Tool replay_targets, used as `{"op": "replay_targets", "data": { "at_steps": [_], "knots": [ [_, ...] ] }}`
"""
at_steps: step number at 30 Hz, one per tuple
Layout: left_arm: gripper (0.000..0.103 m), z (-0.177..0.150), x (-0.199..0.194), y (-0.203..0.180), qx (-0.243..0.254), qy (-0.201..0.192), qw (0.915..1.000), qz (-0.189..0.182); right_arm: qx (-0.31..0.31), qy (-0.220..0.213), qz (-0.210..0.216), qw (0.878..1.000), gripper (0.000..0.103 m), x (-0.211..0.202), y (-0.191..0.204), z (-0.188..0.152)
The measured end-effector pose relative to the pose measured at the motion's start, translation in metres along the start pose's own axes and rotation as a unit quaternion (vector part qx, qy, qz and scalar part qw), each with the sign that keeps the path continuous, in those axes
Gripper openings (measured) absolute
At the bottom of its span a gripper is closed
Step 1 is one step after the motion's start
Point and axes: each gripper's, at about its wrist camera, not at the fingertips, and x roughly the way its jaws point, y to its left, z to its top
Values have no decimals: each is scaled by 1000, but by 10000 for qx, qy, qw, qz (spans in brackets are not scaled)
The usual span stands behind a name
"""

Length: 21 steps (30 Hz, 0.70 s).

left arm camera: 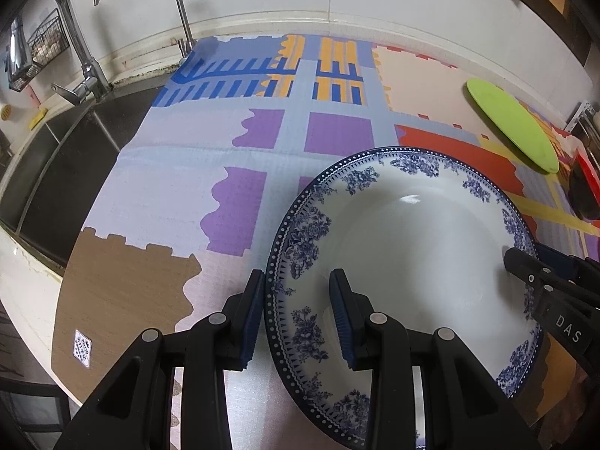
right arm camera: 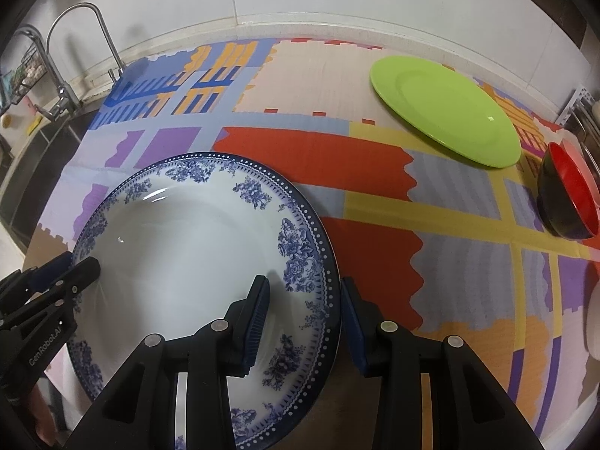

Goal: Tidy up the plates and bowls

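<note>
A white plate with a blue flower rim point(left arm camera: 412, 255) point(right arm camera: 180, 262) is held between both grippers over the patterned mat point(left arm camera: 195, 142). My left gripper point(left arm camera: 298, 281) straddles the plate's left rim, one finger outside and one on the inner face, shut on it. On the opposite rim my right gripper point(right arm camera: 305, 285) grips the same way. Each gripper also shows in the other's view: the right gripper point(left arm camera: 525, 262) and the left gripper point(right arm camera: 82, 270). A green plate point(right arm camera: 446, 112) point(left arm camera: 513, 123) lies flat at the back right. A red-and-black bowl point(right arm camera: 570, 195) stands to the right of it.
A steel sink point(left arm camera: 56, 157) with two faucets point(left arm camera: 180, 7) lies left of the mat. A wire dish rack point(right arm camera: 585, 108) stands at the far right by the bowl. Part of a white object point(right arm camera: 594, 322) shows at the right edge. The tiled wall runs behind the counter.
</note>
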Motion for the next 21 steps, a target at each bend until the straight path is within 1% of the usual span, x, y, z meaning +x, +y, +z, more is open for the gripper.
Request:
{"op": "replay_targets", "data": {
  "at_steps": [11, 13, 14, 15, 16, 17, 18, 21],
  "knots": [
    [35, -1, 1, 0, 28, -7, 10000, -6, -128, -38, -67, 9999, 41, 0, 2, -1],
    [41, 0, 0, 0, 21, -29, 10000, 2, -100, -33, -53, 9999, 41, 0, 2, -1],
    [48, 1, -1, 0, 18, -55, 10000, 15, -84, -27, -40, 10000, 42, 0, 1, -1],
    [52, 1, -3, 0, 25, -95, 9999, 25, -62, -18, -9, 10000, 44, 0, 1, -1],
    [54, 2, -6, 0, 26, -142, 9999, 73, -49, -12, 32, 10000, 46, 0, 1, 0],
    [57, 2, -7, 1, 24, -174, 9998, 97, -27, 1, 66, 10000, 52, 0, 1, 0],
    [60, 3, -10, 1, 24, -228, 9997, 126, 4, -5, 64, 10000, 55, 0, 0, 0],
    [67, 6, -17, 0, 68, -346, 9992, 204, 84, -31, 73, 9999, 57, -1, -1, 0]
  ]
}}
